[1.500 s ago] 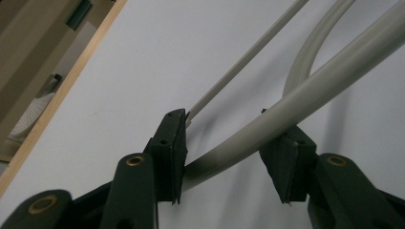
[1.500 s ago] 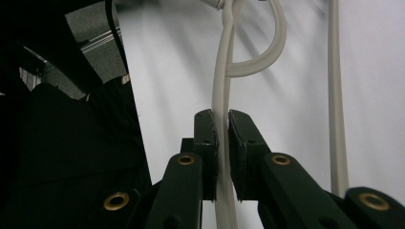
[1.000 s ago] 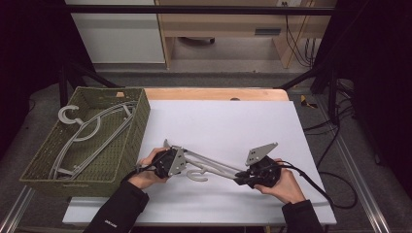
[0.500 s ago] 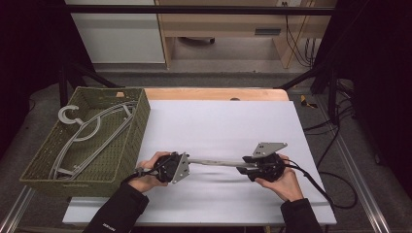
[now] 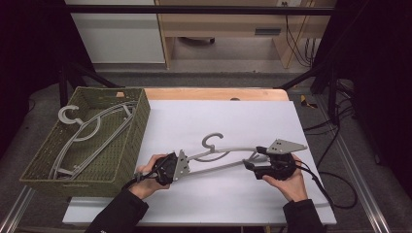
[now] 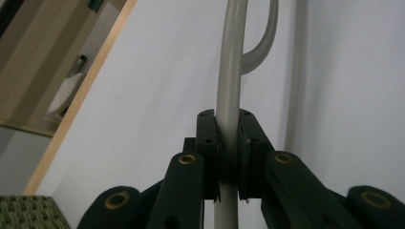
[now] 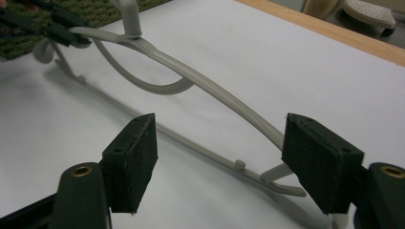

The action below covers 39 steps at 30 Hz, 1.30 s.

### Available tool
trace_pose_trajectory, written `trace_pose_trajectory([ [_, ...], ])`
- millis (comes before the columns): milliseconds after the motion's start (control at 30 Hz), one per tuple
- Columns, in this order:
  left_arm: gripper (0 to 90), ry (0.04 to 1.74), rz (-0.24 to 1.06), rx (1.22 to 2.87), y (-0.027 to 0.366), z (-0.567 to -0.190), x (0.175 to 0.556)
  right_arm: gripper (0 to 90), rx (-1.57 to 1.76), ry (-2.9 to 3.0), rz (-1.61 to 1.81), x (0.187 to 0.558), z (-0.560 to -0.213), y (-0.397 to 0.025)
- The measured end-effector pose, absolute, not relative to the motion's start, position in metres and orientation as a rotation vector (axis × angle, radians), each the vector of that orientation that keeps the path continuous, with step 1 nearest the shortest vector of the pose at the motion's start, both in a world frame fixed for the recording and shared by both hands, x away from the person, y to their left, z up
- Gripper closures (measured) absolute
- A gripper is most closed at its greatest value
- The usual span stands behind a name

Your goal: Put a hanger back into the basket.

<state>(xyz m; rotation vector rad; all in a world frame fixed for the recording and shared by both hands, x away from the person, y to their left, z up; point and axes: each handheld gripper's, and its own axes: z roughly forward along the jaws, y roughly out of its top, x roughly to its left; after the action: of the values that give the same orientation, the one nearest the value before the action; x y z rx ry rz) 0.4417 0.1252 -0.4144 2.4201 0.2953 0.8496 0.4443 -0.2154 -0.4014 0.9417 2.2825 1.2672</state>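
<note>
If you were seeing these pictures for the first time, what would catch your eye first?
A grey hanger lies on the white table between both hands. The left tool is clamped on its arm, while the right tool stands open around its other end. More hangers lie in the green basket at the left.

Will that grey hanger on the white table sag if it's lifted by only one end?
Probably not: the hanger looks like rigid moulded plastic, thin and likely light. Its smooth arm could slip or pivot in the left gripper, shut on one end. The right gripper is open.
</note>
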Motion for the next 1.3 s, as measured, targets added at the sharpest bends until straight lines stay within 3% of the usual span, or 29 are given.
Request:
trace_pose_trajectory([
  [367,82.0,0.521,0.786,2.301,0.138,-0.389,0.428,8.7,1.057,2.147,1.314,0.434,-0.401,-0.237],
  [800,82.0,0.742,0.686,2.184,0.173,-0.357,0.427,3.9,1.109,2.053,1.326,0.431,-0.398,-0.257],
  [1300,82.0,0.769,0.768,2.106,0.208,-0.318,0.426,2.7,1.136,2.022,1.320,0.430,-0.398,-0.261],
])
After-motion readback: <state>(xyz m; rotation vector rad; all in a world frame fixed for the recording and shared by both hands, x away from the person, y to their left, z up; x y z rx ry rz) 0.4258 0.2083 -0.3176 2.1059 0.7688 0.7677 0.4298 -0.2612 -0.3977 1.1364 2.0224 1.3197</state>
